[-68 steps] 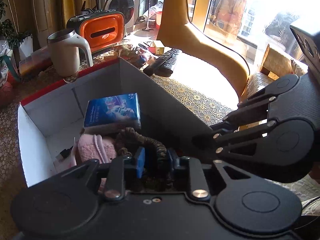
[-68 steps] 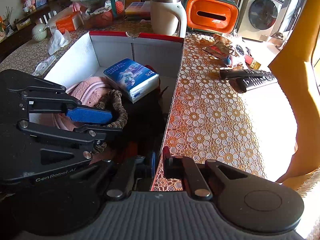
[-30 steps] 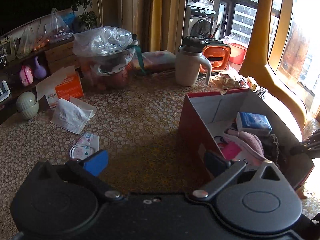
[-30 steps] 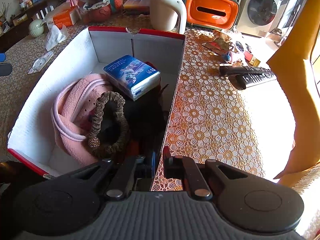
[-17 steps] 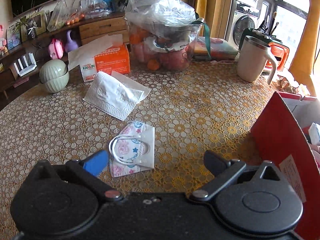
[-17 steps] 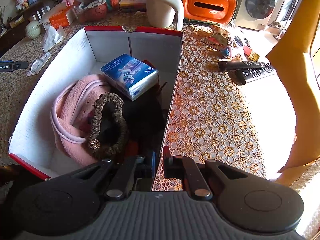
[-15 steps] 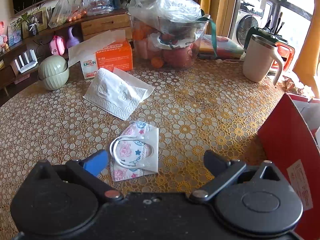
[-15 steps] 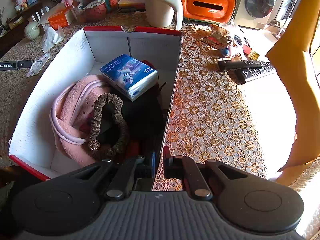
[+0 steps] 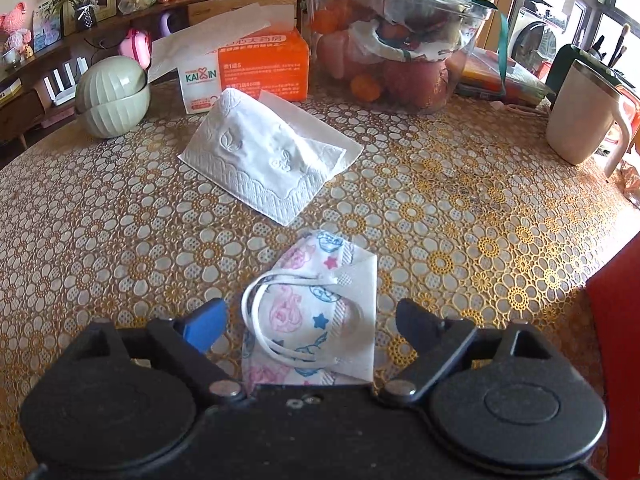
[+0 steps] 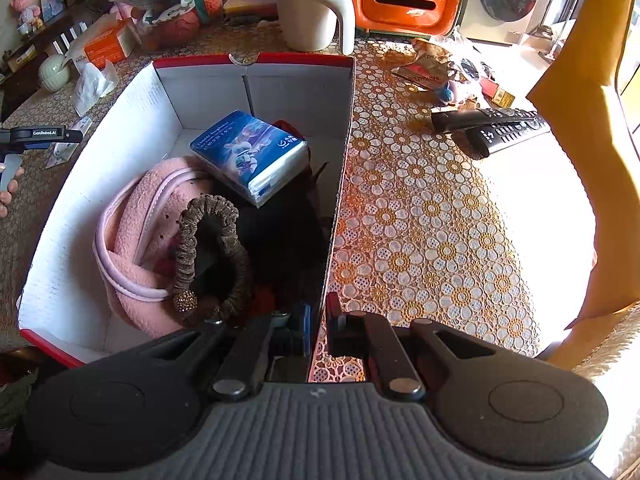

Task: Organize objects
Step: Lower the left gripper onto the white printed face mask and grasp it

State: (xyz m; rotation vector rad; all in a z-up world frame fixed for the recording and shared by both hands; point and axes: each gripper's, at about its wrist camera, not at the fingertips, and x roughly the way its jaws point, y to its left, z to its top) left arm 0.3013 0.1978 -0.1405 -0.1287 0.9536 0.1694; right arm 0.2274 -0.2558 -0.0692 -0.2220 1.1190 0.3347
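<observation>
Left wrist view: the left claw [image 9: 308, 320] is spread wide and closing, its jaws on either side of a printed face mask [image 9: 316, 316] that lies flat on the counter [image 9: 460, 208]; the pads do not touch it. A white folded tissue [image 9: 264, 160] lies at 12 o'clock from the mask, with an orange tissue box [image 9: 256, 68] beyond it and a cream mug [image 9: 580, 120] at 2 o'clock.

Right wrist view: the right claw [image 10: 318, 320] is pressed together, pinching the right-hand wall of the red-rimmed cardboard box [image 10: 344, 152]. Inside the box lie a blue tissue pack [image 10: 248, 156], a pink fleece item [image 10: 140, 232] and a brown scrunchie [image 10: 208, 256]. Two remote controls [image 10: 492, 124] rest on the counter at 2 o'clock from the box.
</observation>
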